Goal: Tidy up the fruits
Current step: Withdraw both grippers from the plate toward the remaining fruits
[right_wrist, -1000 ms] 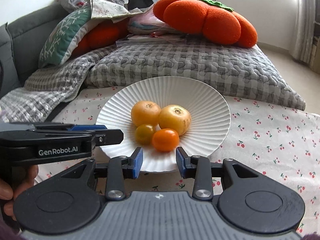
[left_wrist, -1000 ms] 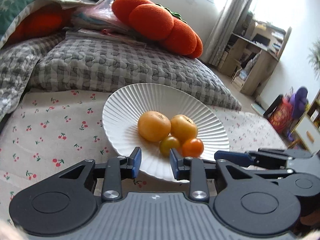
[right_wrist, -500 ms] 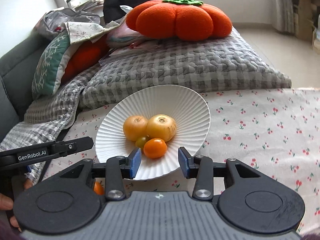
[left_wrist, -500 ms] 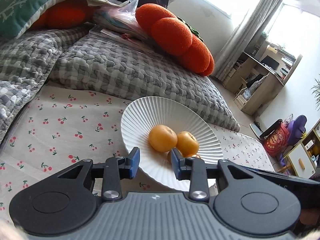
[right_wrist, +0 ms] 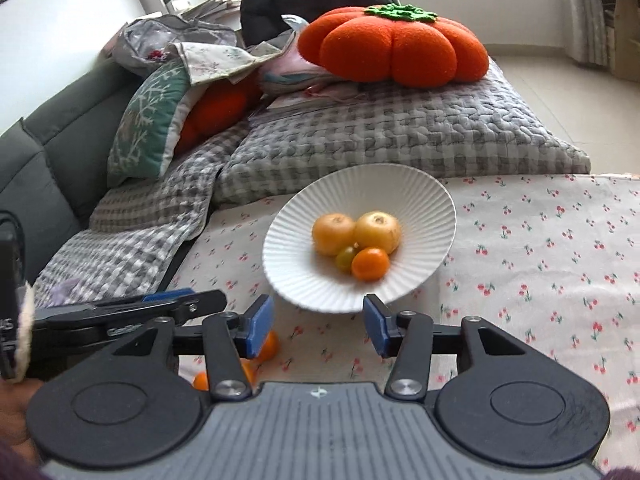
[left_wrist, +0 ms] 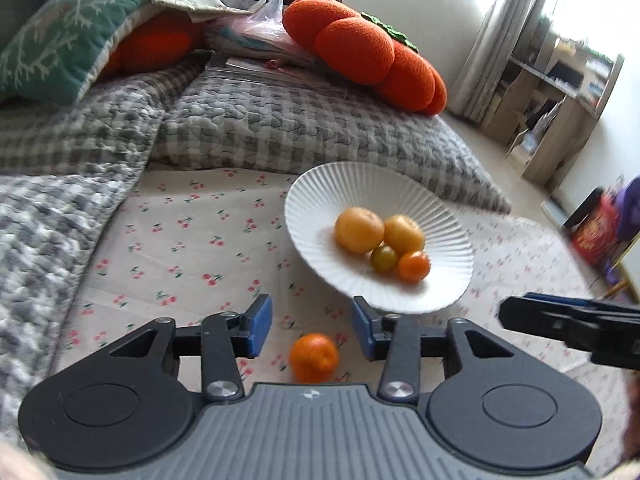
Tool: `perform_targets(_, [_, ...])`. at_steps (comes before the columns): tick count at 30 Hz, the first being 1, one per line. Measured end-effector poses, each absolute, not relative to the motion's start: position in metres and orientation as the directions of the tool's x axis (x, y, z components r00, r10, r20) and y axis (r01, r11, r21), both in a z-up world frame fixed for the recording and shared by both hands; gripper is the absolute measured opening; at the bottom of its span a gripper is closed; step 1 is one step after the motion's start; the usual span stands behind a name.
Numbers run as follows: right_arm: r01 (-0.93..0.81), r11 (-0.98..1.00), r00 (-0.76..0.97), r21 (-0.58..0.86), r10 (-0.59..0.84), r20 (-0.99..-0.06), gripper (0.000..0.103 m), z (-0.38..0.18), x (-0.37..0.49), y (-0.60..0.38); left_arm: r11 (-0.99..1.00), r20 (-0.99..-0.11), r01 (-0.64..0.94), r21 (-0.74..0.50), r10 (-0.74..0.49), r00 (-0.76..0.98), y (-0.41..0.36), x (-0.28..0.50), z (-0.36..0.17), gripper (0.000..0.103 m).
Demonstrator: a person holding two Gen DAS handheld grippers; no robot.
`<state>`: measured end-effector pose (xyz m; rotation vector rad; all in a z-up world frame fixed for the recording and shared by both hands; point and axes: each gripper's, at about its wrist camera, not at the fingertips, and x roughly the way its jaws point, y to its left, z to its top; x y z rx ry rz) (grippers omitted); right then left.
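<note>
A white ribbed plate (left_wrist: 320, 188) (right_wrist: 420, 188) sits on the cherry-print cloth and holds several fruits: two yellow-orange ones, a small green one (left_wrist: 384, 259) and a small orange one (left_wrist: 414, 266) (right_wrist: 370, 264). A loose orange fruit (left_wrist: 313, 357) lies on the cloth in front of the plate, between my left gripper's open jaws. My left gripper (left_wrist: 311, 330) is open and empty. My right gripper (right_wrist: 318, 324) is open and empty, just short of the plate's near rim. The loose fruit (right_wrist: 267, 347) shows partly behind the right gripper's left finger.
A grey checked quilt (left_wrist: 280, 128) and an orange pumpkin cushion (right_wrist: 394, 46) lie behind the plate. A green cushion (right_wrist: 148, 120) rests on the sofa at left. Shelves (left_wrist: 560, 92) stand at far right. The cherry cloth (right_wrist: 540, 260) stretches right of the plate.
Both grippers have pulled back from the plate and opened wider. A loose orange fruit on the cloth has come into view between the left jaws.
</note>
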<state>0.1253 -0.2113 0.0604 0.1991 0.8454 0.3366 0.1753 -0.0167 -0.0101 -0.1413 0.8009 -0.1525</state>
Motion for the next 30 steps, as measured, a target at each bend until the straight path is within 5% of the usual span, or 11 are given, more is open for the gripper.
perform_targets(11, [-0.332,0.923,0.601,0.193,0.365,-0.711,0.062,0.077,0.08,-0.193,0.991,-0.712,0.097,-0.09,-0.132,0.69,-0.024,0.127,-0.013,0.046])
perform_targets(17, [-0.344,0.889,0.552,0.302,0.452,-0.701,0.067,0.083,0.081,-0.202,0.982,-0.735,0.134,-0.132,-0.188,0.652,-0.03,0.104,-0.027,0.046])
perform_targets(21, [-0.38,0.891,0.56,0.25,0.436,-0.704,0.074,0.084,0.07,-0.192,0.983,-0.738,0.151,-0.108,-0.182,0.65,-0.037,0.094,-0.032,0.046])
perform_targets(30, [-0.314,0.92,0.545,0.234,0.376,-0.749,0.074,0.061,0.082,-0.195,0.972,-0.782,0.206,-0.115,-0.216,0.584,-0.049,0.091,-0.055,0.046])
